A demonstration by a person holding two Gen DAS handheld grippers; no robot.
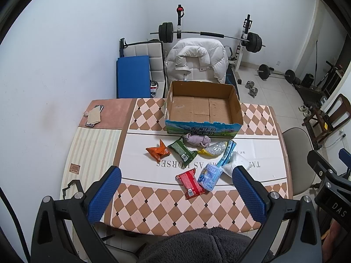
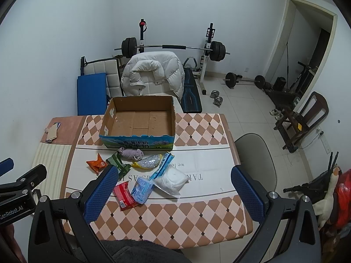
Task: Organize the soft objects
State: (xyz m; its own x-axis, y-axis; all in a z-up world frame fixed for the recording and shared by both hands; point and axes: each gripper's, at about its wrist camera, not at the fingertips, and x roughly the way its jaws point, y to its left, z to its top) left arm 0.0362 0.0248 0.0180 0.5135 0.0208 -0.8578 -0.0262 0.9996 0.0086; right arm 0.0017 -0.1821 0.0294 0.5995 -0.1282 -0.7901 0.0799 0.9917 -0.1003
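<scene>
An open, empty cardboard box (image 1: 203, 107) (image 2: 140, 119) stands at the far side of the table. In front of it lie several soft items: an orange packet (image 1: 158, 151) (image 2: 96, 164), a green packet (image 1: 182, 150) (image 2: 117, 163), a lilac cloth (image 1: 197, 140) (image 2: 131, 153), a silver-yellow pouch (image 1: 214, 148) (image 2: 149, 161), a blue strip packet (image 1: 228, 152) (image 2: 163, 167), a white bag (image 1: 235, 164) (image 2: 172, 180), a light-blue packet (image 1: 209, 176) (image 2: 141, 189) and a red packet (image 1: 190, 183) (image 2: 125, 195). My left gripper (image 1: 176, 175) and right gripper (image 2: 174, 175) are both open and empty, held above the table's near edge.
The table (image 1: 166, 210) wears a diamond-patterned cloth. A phone and card (image 1: 94, 115) lie at its far left. A chair with a white jacket (image 1: 197, 63) stands behind the box, a grey chair (image 2: 254, 155) at the right. Weights and a barbell rack (image 2: 173, 48) fill the room behind.
</scene>
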